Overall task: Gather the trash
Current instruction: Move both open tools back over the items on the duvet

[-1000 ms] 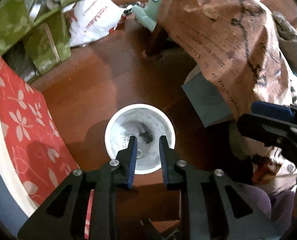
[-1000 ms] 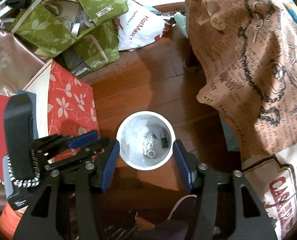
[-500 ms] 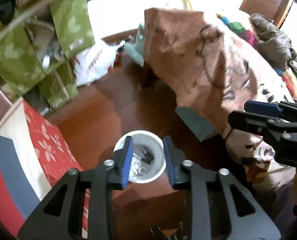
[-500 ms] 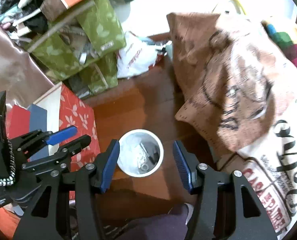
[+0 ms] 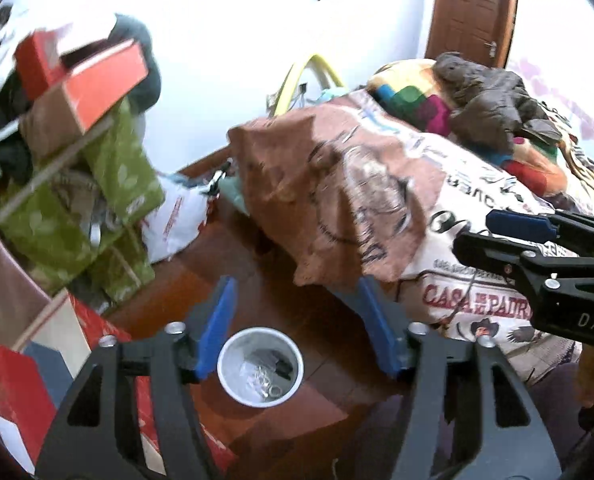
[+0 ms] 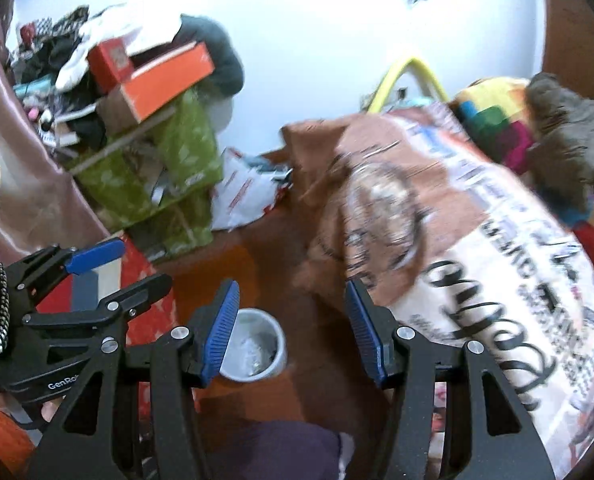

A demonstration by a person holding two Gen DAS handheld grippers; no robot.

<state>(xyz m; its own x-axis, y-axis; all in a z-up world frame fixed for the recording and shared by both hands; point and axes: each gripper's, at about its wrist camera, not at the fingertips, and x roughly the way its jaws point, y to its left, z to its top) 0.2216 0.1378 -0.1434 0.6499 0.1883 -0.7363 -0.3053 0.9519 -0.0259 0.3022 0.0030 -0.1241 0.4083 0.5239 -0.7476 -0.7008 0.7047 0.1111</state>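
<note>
A white round trash bin (image 5: 260,366) stands on the wooden floor and holds small bits of trash, pale scraps and a dark piece. It also shows in the right wrist view (image 6: 257,345), partly behind a finger. My left gripper (image 5: 297,320) is open and empty, high above the bin. My right gripper (image 6: 291,322) is open and empty too, above and right of the bin. Each gripper shows at the edge of the other's view.
A bed with a printed brown and white cover (image 5: 377,208) fills the right side. Green bags (image 5: 109,200), orange boxes (image 5: 97,80) and a white plastic bag (image 5: 177,220) pile up at the left. A red flowered box (image 5: 93,320) stands beside the bin.
Both grippers rose and tilted up from the bin, so the wall and door came into view. The left gripper's jaws opened from nearly closed to wide.
</note>
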